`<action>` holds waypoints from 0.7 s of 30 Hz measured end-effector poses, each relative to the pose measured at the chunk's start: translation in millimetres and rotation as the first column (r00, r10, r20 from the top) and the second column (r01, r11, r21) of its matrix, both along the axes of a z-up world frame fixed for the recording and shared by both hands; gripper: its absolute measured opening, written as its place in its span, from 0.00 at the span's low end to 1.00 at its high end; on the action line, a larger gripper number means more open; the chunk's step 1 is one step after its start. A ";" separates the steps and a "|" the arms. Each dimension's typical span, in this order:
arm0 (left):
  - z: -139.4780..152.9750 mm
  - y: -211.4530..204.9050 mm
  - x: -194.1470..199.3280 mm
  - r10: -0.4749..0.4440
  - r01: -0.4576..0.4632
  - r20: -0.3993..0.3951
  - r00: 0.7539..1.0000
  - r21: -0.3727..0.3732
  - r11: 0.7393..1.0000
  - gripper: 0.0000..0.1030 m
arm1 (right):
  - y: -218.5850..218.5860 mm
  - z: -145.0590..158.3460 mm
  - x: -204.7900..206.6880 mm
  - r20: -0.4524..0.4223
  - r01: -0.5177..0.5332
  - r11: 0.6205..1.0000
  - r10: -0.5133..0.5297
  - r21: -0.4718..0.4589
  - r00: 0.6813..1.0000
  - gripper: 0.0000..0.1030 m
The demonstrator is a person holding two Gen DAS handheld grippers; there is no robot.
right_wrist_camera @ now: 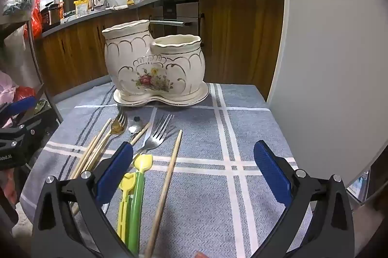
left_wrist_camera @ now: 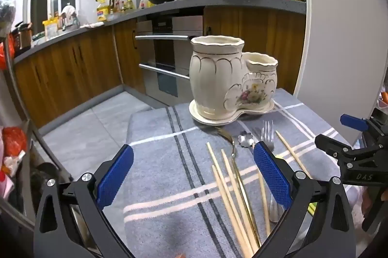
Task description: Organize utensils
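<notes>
At twelve o'clock the holder stands empty, chopsticks and forks all unsorted, while left gripper and right gripper gape wide, holding nothing.

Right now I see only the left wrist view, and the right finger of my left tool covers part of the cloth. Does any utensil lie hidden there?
Observer: Yes. A green plastic utensil and a yellow plastic utensil lie side by side, next to the silver fork.
Operator: Does the right tool hold anything?
Observer: No. The right tool is open; a single chopstick lies on the cloth between its fingers, not gripped.
Operator: What is the gold piece?
Observer: A gold fork, with its tines pointing toward the ceramic holder.
</notes>
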State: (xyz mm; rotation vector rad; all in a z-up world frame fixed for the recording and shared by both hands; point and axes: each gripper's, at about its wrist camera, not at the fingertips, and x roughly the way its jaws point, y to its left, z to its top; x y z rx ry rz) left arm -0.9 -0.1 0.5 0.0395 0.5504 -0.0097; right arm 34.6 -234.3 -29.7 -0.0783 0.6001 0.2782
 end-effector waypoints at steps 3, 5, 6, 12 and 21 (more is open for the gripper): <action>-0.4 -0.1 -0.7 0.001 -0.001 0.006 1.000 0.014 1.000 0.95 | -2.9 2.9 -5.4 0.012 -0.005 1.000 0.004 0.018 1.000 0.95; 0.9 -3.8 -3.8 -0.004 0.004 0.003 1.000 0.007 1.000 0.95 | -2.4 3.2 -7.5 0.013 -0.008 1.000 0.008 0.013 1.000 0.95; 1.1 -4.0 -4.8 -0.004 0.004 0.003 1.000 0.000 1.000 0.95 | -2.3 3.4 -8.6 0.013 -0.010 1.000 0.010 0.012 1.000 0.95; 2.3 1.3 -5.3 0.009 -0.010 -0.016 1.000 -0.025 1.000 0.95 | -2.5 2.4 -9.7 0.014 -0.003 1.000 0.003 0.016 1.000 0.95; 1.1 6.9 -6.4 0.017 -0.017 -0.017 1.000 -0.037 0.999 0.95 | -0.5 3.1 -12.3 0.010 -0.005 1.000 0.005 0.017 1.000 0.95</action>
